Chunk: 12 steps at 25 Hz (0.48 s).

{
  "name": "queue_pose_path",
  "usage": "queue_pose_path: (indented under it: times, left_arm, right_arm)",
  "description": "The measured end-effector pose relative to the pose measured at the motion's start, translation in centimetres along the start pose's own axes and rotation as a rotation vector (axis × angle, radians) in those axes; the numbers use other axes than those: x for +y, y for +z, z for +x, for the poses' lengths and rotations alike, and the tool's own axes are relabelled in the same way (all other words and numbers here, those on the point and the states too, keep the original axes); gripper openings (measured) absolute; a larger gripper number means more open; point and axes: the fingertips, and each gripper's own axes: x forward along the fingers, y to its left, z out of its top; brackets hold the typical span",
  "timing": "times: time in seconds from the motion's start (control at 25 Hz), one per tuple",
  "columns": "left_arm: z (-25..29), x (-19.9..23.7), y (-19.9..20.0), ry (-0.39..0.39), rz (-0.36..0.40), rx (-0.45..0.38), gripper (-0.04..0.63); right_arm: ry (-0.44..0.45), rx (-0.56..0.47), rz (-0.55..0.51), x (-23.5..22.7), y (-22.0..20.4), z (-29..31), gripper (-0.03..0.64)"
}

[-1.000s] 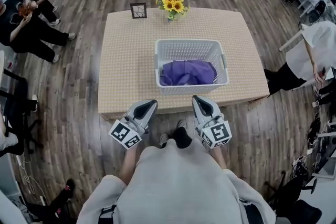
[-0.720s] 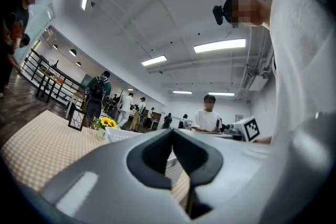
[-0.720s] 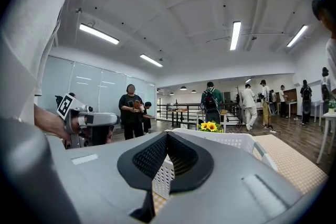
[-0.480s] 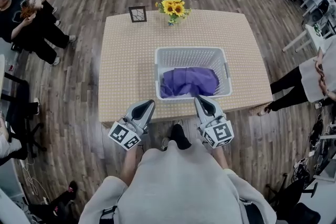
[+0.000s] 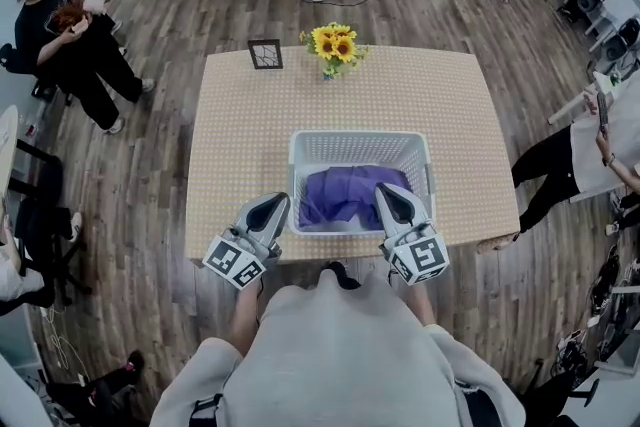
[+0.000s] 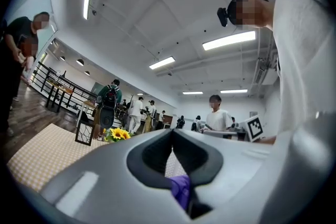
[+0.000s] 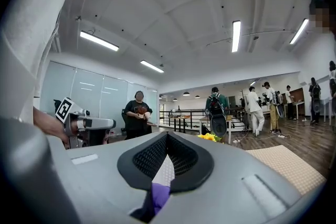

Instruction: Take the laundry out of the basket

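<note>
A white slatted laundry basket (image 5: 358,144) stands on the table near its front edge. Crumpled purple laundry (image 5: 343,194) lies inside it. My left gripper (image 5: 276,203) hovers shut at the basket's near left corner. Over the near right part of the basket my right gripper (image 5: 386,192) is also shut, its tip above the purple cloth. Neither holds anything. In the left gripper view the left gripper (image 6: 172,134) has its jaws together, and a bit of purple laundry (image 6: 181,190) shows below them. The right gripper view shows the same: right gripper (image 7: 167,137) shut, purple laundry (image 7: 159,194) underneath.
The beige checked table (image 5: 240,145) carries a vase of sunflowers (image 5: 333,41) and a small picture frame (image 5: 265,54) at its far edge. People stand and sit around the room on the wood floor, one close at the table's right (image 5: 575,150).
I have come closer to the table. Both grippers, before short of its front edge, now reach over the basket's near rim. Both jaws stayed shut.
</note>
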Motion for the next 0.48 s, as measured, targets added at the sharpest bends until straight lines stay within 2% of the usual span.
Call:
queue_pose_path:
  times: [0.24, 0.48]
  left_arm:
    - [2.7, 1.5, 0.8, 0.062, 0.033, -0.004, 0.009]
    - [2.8, 2.6, 0.5, 0.118, 0.053, 0.031, 0.009]
  right_arm:
    - [0.035, -0.032, 0.021, -3.8, 0.6, 2.3, -0.002]
    - [0.049, -0.069, 0.042, -5.9, 1.1, 3.4, -0.002]
